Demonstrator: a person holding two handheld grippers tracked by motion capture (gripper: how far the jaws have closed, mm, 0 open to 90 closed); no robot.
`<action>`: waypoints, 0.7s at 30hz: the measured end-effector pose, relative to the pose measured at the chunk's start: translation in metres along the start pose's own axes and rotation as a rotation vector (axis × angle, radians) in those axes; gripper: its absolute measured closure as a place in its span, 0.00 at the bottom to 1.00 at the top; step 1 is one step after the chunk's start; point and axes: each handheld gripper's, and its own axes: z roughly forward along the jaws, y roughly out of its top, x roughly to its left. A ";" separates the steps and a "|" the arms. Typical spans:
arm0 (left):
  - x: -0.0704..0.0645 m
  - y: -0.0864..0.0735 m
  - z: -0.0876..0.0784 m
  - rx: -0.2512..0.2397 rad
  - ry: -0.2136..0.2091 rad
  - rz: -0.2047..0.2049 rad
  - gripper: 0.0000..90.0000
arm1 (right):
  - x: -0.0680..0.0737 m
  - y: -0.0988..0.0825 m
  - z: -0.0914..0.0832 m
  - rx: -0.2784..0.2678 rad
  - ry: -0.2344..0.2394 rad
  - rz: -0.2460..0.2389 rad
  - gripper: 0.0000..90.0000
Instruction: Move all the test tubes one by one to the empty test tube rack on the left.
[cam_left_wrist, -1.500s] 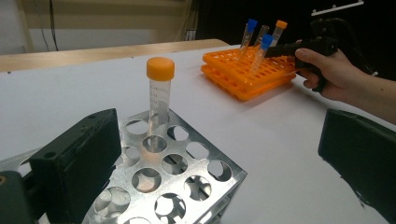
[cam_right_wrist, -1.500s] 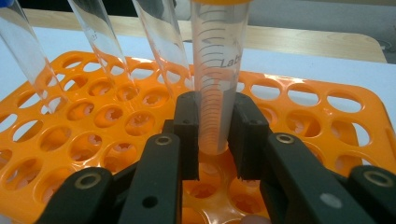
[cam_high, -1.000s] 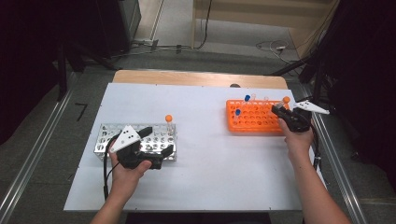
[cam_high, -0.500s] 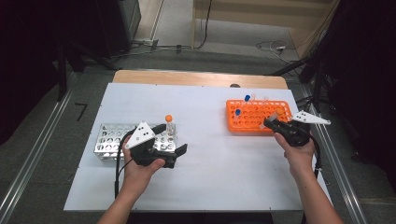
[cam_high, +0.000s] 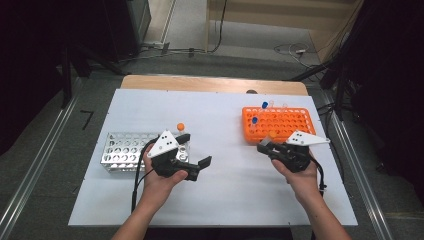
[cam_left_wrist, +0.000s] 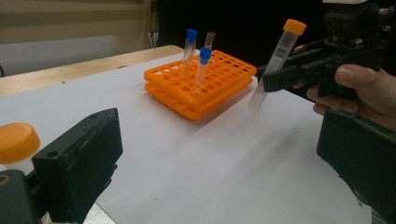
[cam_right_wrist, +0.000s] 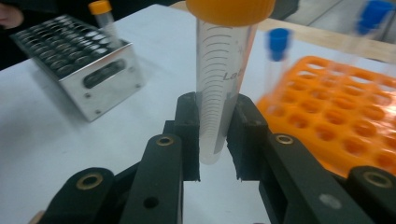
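Note:
My right gripper (cam_high: 265, 145) is shut on a clear tube with an orange cap (cam_right_wrist: 219, 88), held upright just off the near left corner of the orange rack (cam_high: 285, 122). The left gripper view shows the same held tube (cam_left_wrist: 278, 58) in the air beside that orange rack (cam_left_wrist: 219, 88). Two blue-capped tubes (cam_left_wrist: 201, 65) and one uncapped tube stand in the rack. My left gripper (cam_high: 194, 149) is open and empty at the right end of the metal rack (cam_high: 122, 148). An orange-capped tube (cam_high: 180, 131) stands in that rack's far right corner.
The white table top (cam_high: 220, 200) lies bare between the two racks and along the near edge. A wooden board (cam_high: 210, 84) borders the far side. Beyond it are the floor and cables.
My right gripper has carried the tube left and toward me, off the orange rack. My left gripper has shifted right, past the end of the metal rack.

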 end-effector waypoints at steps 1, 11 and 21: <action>-0.001 0.000 0.000 0.002 -0.006 0.002 0.03 | 0.005 0.001 0.003 0.008 0.014 -0.013 0.81; -0.010 -0.001 0.005 0.000 -0.069 0.022 0.13 | 0.045 0.005 0.026 0.047 0.132 -0.069 0.81; -0.023 0.000 0.017 0.030 -0.125 0.036 0.37 | 0.070 0.008 0.037 0.075 0.201 -0.106 0.81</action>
